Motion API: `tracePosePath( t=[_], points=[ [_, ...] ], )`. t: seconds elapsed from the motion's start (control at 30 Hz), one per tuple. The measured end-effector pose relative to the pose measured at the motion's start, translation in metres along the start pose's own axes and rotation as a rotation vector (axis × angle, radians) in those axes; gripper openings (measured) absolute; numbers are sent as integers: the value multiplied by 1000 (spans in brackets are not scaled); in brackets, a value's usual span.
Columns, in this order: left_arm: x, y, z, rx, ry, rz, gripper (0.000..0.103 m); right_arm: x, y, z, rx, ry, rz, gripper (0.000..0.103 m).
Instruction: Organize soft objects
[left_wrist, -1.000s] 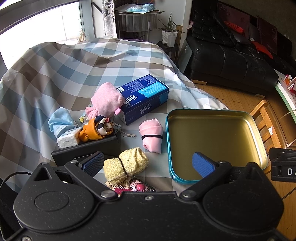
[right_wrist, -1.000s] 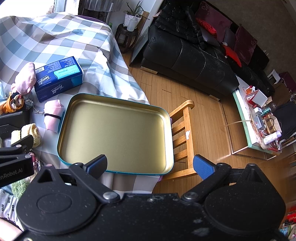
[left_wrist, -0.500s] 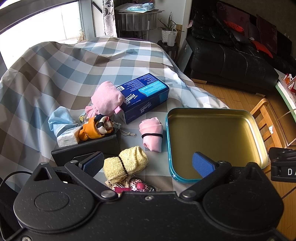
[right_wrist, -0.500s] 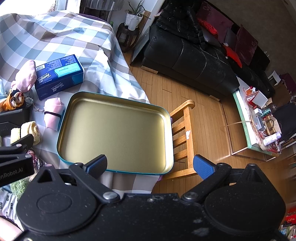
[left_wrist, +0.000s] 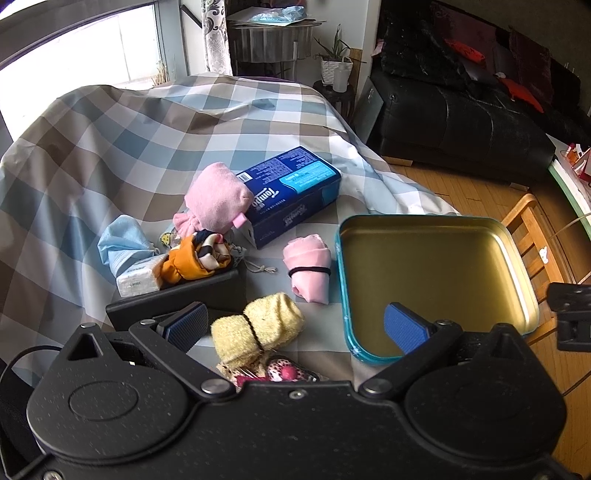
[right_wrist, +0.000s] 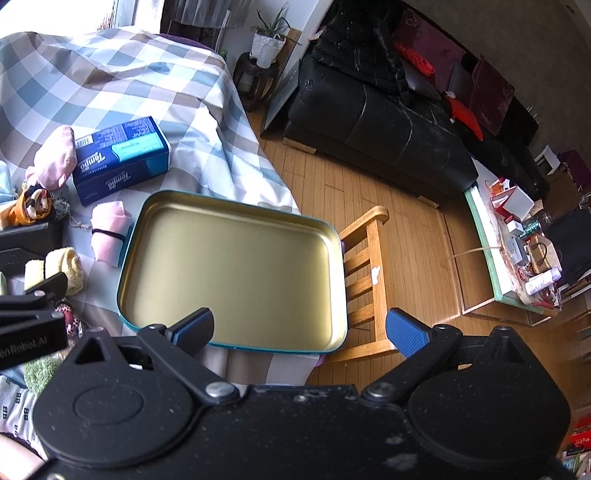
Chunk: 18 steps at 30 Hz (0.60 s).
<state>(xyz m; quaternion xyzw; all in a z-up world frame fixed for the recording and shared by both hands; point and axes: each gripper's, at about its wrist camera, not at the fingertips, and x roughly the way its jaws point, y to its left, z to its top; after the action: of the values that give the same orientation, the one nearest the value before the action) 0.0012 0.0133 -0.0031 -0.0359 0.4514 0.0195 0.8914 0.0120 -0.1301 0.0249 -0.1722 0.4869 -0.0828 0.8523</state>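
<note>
Currently spread and holding nothing: left hand-held gripper (left_wrist: 291, 326) over yellow rolled towel (left_wrist: 258, 325) near tabletop's front edge; right hand-held gripper (right_wrist: 299, 328), likewise spread, above empty tin tray (right_wrist: 236, 210) at right edge.

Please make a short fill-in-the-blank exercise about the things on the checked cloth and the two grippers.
1. The tin tray holds ____ objects.
2. The pink cloth roll is tied with a ____ band.
3. The yellow towel roll lies between the fingers of the ____ gripper.
4. The right gripper is ____ and holds nothing.

Missing words: no; black; left; open
</note>
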Motion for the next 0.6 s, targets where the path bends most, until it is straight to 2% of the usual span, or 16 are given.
tracePosePath(
  t=[0.23,0.43,0.6],
  points=[
    [10,60,17,-48,-23,45,99,-10,7,2,48,-33,40,100],
    [22,115,31,-66,-25,109,98,-15,34,2,45,-56,100,100],
    [26,143,38,-49,-29,133,98,-17,59,-2,71,-64,135,100]
  ],
)
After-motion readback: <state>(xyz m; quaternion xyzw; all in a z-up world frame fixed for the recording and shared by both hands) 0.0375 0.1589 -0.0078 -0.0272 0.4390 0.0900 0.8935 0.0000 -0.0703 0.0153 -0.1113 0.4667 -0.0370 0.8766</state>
